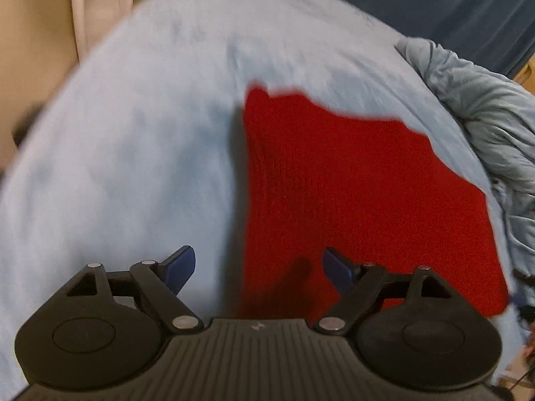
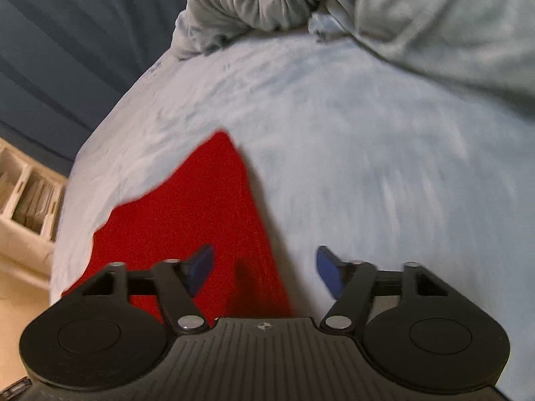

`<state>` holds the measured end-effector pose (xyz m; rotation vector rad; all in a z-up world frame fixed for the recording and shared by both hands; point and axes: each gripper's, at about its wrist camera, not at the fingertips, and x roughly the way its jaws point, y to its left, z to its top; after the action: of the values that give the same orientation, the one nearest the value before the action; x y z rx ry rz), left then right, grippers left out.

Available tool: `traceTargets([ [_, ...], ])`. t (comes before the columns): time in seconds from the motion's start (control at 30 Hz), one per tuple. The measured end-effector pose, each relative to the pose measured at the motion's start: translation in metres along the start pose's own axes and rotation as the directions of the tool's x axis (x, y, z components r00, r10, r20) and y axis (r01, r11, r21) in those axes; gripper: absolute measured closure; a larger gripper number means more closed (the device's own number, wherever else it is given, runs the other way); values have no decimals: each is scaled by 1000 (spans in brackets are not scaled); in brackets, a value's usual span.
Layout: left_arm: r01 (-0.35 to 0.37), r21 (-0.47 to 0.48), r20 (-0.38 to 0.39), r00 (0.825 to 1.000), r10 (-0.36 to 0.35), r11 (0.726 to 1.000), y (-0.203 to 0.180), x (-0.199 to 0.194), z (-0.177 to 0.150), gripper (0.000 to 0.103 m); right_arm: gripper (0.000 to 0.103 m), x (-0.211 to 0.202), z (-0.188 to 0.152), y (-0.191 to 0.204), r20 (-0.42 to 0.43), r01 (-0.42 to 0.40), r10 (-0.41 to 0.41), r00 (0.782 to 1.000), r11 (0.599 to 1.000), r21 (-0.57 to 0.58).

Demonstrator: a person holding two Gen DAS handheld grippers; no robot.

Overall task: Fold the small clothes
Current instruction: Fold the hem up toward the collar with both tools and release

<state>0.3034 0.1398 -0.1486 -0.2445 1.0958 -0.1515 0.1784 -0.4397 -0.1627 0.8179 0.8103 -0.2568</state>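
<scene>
Two hand-held grippers hang over a red knitted garment spread flat on a pale blue bed cover, both with blue-padded jaws standing wide and nothing between the pads. The left hand-held gripper (image 1: 258, 269) straddles the garment's near left edge — its right finger over the red knit (image 1: 351, 193), its left finger over bare cover — so the cloth lies ahead and to the right of it. The right hand-held gripper (image 2: 264, 269) mirrors that: its left finger is above the red knit (image 2: 187, 220), its right finger above the bed cover (image 2: 367, 167), and the cloth runs ahead and to the left, narrowing to a far corner. Judged from both views, the garment lies between the two tools with its side edges running away from them, its long axis roughly along the line each one points; neither hand looks clearly nearer, each sitting over its own side edge, which suits a two-handed pinch of the near corners and a fold away. Beyond the red cloth the cover is bare, then a rumpled grey-blue blanket (image 2: 334, 3) is heaped at the far side. Motion blur smears the cover and the garment's outline — what kind of garment it is cannot be told. Its near hem is hidden under the gripper bodies, and whether the fingertips touch the cloth cannot be told.
</scene>
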Motion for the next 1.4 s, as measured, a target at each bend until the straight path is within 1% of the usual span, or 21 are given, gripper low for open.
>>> traceTargets([
  [0.07, 26, -38, -46, 999, -28, 999, 1, 13, -15, 16, 28, -4, -22, -5, -37, 20, -19, 999, 1000, 12],
  [0.1, 49, -64, -57, 997, -53, 997, 2, 19, -20, 33, 35, -3, -31, -7, -54, 23, -22, 998, 1000, 18],
  [0.13, 60, -76, -64, 996, -65, 995, 1, 22, -22, 75, 71, -2, -38, -9, -62, 14, -13, 998, 1000, 24],
  [0.2, 13, -97, -84, 996, -21, 995, 1, 19, -18, 86, 80, -4, -44, -3, -43, 25, -26, 999, 999, -21],
  [0.3, 5, -44, -27, 1000, -6, 999, -1, -17, -13, 87, 84, -26, -36, 15, 16, 22, -21, 1000, 994, -106],
  [0.4, -63, 22, -90, 994, 65, 998, -1, 1, -18, 87, 85, -25, -30, 19, 11, 41, -39, 999, 989, -143],
  [0.47, -94, 33, -126, 987, 97, 995, 1, 28, -25, 85, 84, -1, -36, 9, -47, 109, -117, 992, 983, -146],
  [0.57, -79, -25, -109, 991, 76, 997, 5, 29, -20, 76, 78, 16, -43, -4, -62, 145, -154, 986, 981, -131],
  [0.6, -80, -54, -107, 992, 74, 995, 9, 24, -19, 66, 74, 12, -42, -6, -64, 141, -148, 987, 985, -102],
  [0.63, -88, -64, -93, 992, 82, 994, 13, 18, -18, 56, 64, 8, -40, -8, -69, 142, -147, 987, 987, -73],
  [0.73, -114, -35, -26, 993, 113, 993, 8, -3, -20, 53, 61, -8, -37, -10, -76, 187, -191, 979, 980, -63],
  [0.83, -160, 18, 65, 985, 159, 987, -12, -20, -16, 54, 61, -26, -42, 11, 10, 279, -283, 959, 939, -200],
  [0.93, -126, 35, 147, 982, 120, 991, -41, -28, -1, 53, 61, -40, -44, 38, 156, 366, -333, 930, 883, -295],
  [1.03, -64, 81, 187, 981, 48, 995, -73, -13, 14, 43, 65, -45, -49, 64, 190, 250, -188, 964, 888, -385],
  [1.1, -38, 112, 151, 988, 21, 993, -87, 15, 24, 43, 70, -32, -53, 79, 149, 171, -116, 982, 884, -435],
  [1.13, -54, 114, 130, 991, 39, 992, -89, 29, 28, 43, 71, -23, -54, 82, 131, 151, -103, 986, 884, -442],
  [1.2, -125, 93, 87, 989, 117, 988, -82, 60, 34, 42, 71, 1, -52, 79, 110, 173, -138, 984, 884, -434],
  [1.27, -132, 32, 59, 990, 130, 991, -63, 76, 40, 22, 79, 20, -44, 59, 61, 220, -213, 975, 902, -371],
  [1.3, -137, 0, 44, 990, 137, 991, -54, 77, 44, 14, 87, 23, -40, 46, 43, 215, -213, 976, 921, -324],
  [1.33, -136, -12, 45, 990, 136, 991, -47, 73, 47, 14, 93, 19, -35, 35, 44, 207, -203, 978, 934, -291],
  [1.4, -153, -17, 65, 986, 154, 988, -35, 61, 52, 14, 93, 6, -25, 16, 37, 155, -150, 988, 964, -216],
])
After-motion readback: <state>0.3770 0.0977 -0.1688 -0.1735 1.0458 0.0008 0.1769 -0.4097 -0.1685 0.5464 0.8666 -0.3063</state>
